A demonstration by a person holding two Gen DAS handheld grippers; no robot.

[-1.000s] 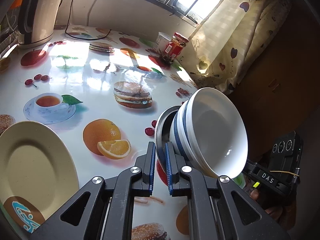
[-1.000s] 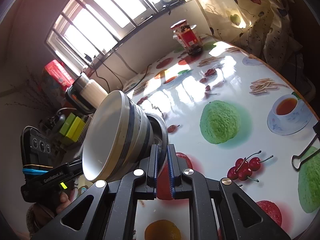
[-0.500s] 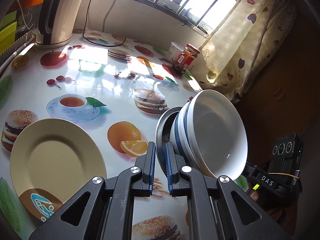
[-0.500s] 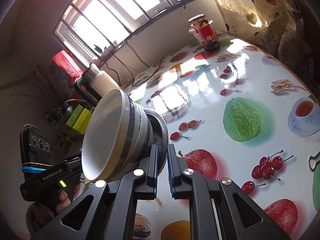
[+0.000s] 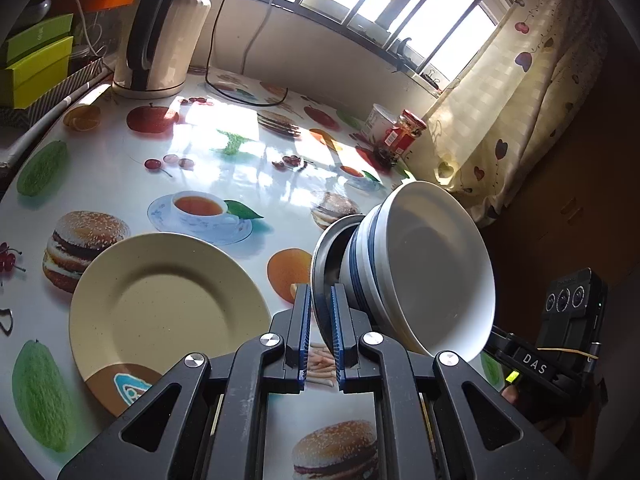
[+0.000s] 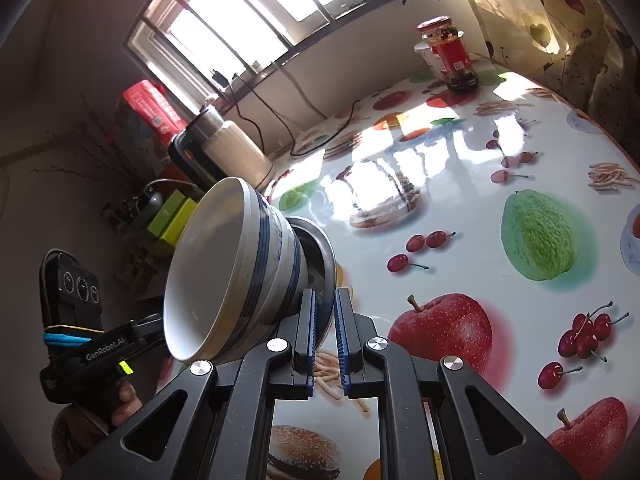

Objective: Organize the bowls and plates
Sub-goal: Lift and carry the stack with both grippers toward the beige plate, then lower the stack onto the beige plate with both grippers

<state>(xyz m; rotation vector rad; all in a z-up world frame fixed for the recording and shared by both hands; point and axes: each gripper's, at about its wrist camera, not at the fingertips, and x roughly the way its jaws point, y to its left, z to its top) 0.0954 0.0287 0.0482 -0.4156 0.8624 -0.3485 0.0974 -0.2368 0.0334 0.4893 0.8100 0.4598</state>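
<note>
- Stack in transit: a steel dish (image 5: 320,248) with blue-banded white bowls (image 5: 436,276) nested in it hangs tipped on its side in the air above the near edge of the fruit-print table (image 5: 120,168), touching nothing below.
- Left gripper (image 5: 320,292) has its tongs pressed onto the steel rim, one pad on each face. The right gripper (image 6: 325,300) pinches the same rim from the opposite side, and neither pair is spread.
- Changed within the last second: in the left wrist view the cream plate (image 5: 168,304) has gone from cut off at the frame's lower left to fully in sight, just beside the stack. The electric kettle (image 5: 164,28) at the table's far left edge now looms larger.
- Unchanged: the stack sits between the pads at the same tilt as a second ago, with no slip showing in either view.
- Reading: both hands appear to be carrying the load together across the table toward the side where the cream plate lies. Gathering the crockery in one spot seems the likely aim, though whether onto the plate or beside it cannot be told.
- Risk, as a judgement: the white bowls are held only by resting in the tilted dish and could slide out.
- Away from the action, the red-lidded jar (image 6: 452,56) stands at the far edge under the window.
</note>
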